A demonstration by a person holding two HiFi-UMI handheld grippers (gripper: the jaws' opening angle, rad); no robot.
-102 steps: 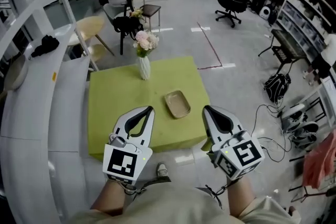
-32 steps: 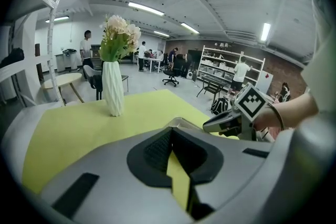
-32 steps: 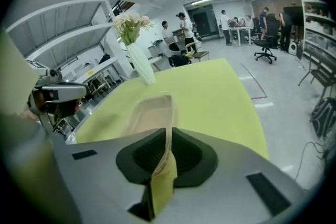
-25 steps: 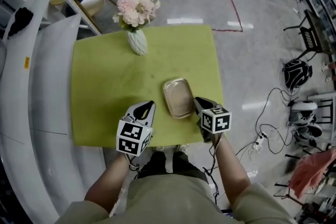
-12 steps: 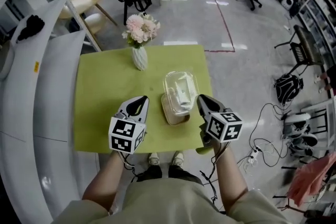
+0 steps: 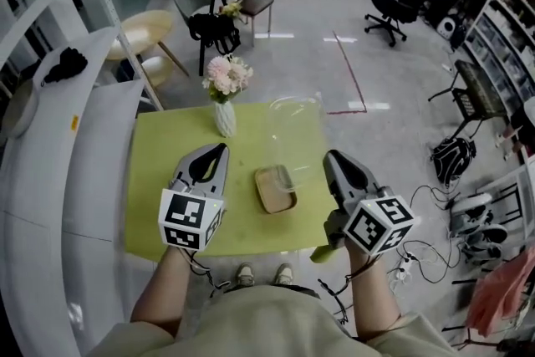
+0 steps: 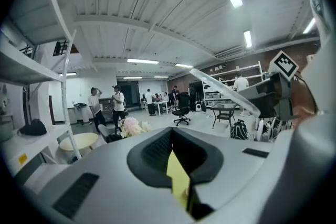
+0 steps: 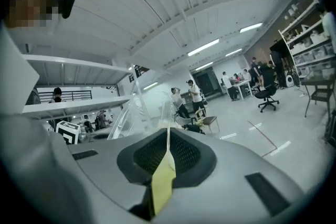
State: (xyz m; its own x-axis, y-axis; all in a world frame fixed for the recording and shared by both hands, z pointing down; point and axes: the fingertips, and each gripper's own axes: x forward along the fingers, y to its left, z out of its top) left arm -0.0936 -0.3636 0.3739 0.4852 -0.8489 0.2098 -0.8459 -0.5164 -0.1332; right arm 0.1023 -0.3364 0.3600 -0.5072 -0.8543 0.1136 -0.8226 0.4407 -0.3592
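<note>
Right gripper view: the right gripper (image 8: 168, 132) has its jaws clenched on the thin rim of a clear plastic lid (image 8: 137, 108), mid-frame. The left gripper (image 7: 172, 138) has its jaws pressed together, empty. A smooth tan tray (image 6: 274, 189) sits on the green table (image 6: 167, 155).

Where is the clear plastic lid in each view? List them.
Head view: clear plastic lid, just above centre.
Left gripper view: lid right of centre, edge-on.
Right gripper view: lid left of centre, clamped in the right hand-held gripper.
Shared landmark: black office chair.

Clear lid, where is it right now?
Head view: the clear lid is pinched in the right gripper, held above the tan tray, right of the flower vase.
</note>
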